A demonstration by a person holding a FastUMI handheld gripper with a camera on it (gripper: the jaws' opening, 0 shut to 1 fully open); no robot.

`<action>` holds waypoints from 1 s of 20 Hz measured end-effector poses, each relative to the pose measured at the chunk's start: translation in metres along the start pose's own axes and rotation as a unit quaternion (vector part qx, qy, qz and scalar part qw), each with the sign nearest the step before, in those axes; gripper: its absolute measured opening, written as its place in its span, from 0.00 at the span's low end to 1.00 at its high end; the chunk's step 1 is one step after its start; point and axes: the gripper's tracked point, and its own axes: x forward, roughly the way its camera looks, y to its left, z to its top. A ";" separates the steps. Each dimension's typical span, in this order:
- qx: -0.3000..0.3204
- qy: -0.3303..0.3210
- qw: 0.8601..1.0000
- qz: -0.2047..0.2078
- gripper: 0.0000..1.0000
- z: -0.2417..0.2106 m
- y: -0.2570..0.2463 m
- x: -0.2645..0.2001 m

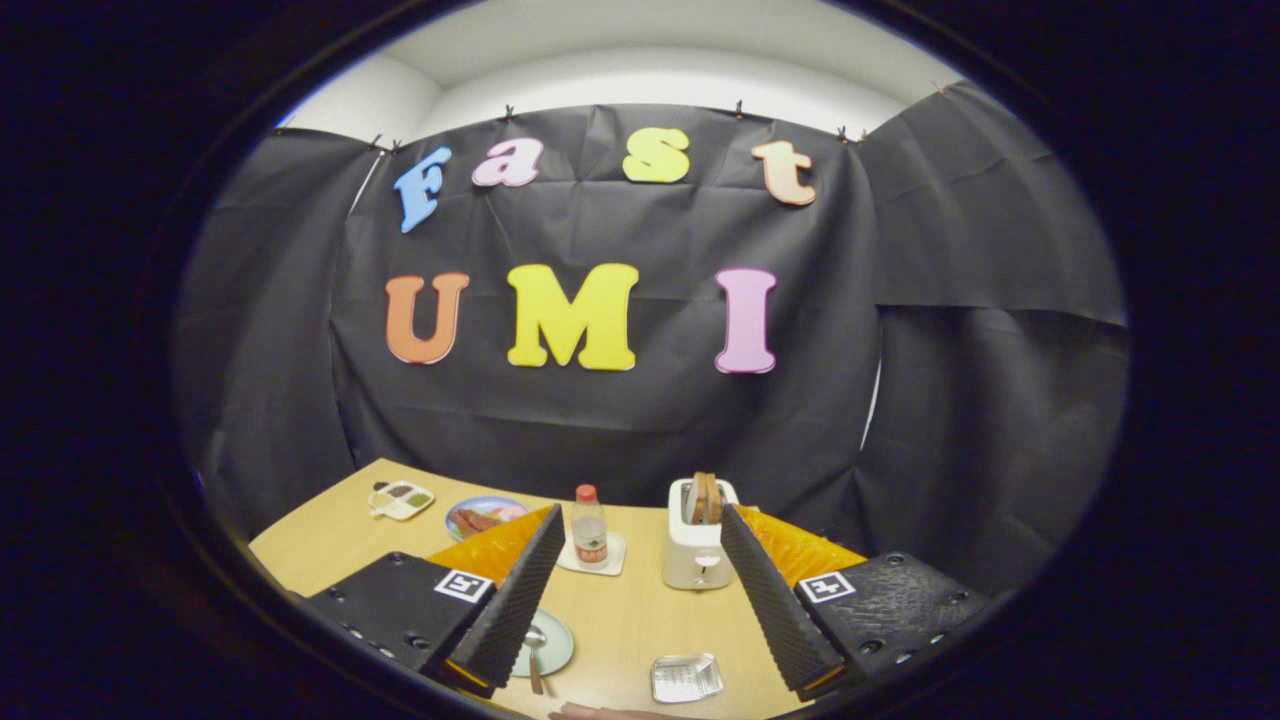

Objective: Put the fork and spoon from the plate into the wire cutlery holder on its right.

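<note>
- Gripper view: I see my gripper (640, 600) held above a light wooden table (630, 625), its two fingers spread wide apart with nothing between them but bare tabletop and the things standing on it.
- Open room: the widest free stretch of wood runs straight up the middle from between the fingertips toward 12 o'clock, ending at the bottle and toaster. The table's far edge curves against the black cloth wall (620, 420); its left corner lies at about 10 o'clock.
- Pale green round plate (556, 645): at 7 o'clock, just beside the left finger and partly hidden behind it. A metal spoon (535, 655) lies on it, bowl on the plate and handle running over the near rim. I cannot make out the fork.
- Shiny square metal tray (686, 677): at 5 o'clock, near the right fingertip; whether this is the wire holder I cannot tell.
- White toaster (698, 550): at 1 o'clock, two brown slices upright in its slots.
- Clear bottle with red cap (589, 530): at 11 o'clock, upright on a white square coaster.
- Colourful round plate (484, 516) and small white divided dish (400, 499): far left, about 10 o'clock, both holding food.
</note>
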 end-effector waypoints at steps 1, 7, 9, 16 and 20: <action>-0.001 0.015 1.000 0.007 0.95 -0.014 0.009 0.006; 0.016 0.144 0.988 0.056 0.95 -0.116 0.073 0.020; 0.001 0.176 0.983 0.060 0.95 -0.146 0.087 0.026; -0.011 0.296 0.953 0.055 0.95 -0.242 0.114 0.043; -0.030 0.337 0.939 0.055 0.89 -0.284 0.122 0.056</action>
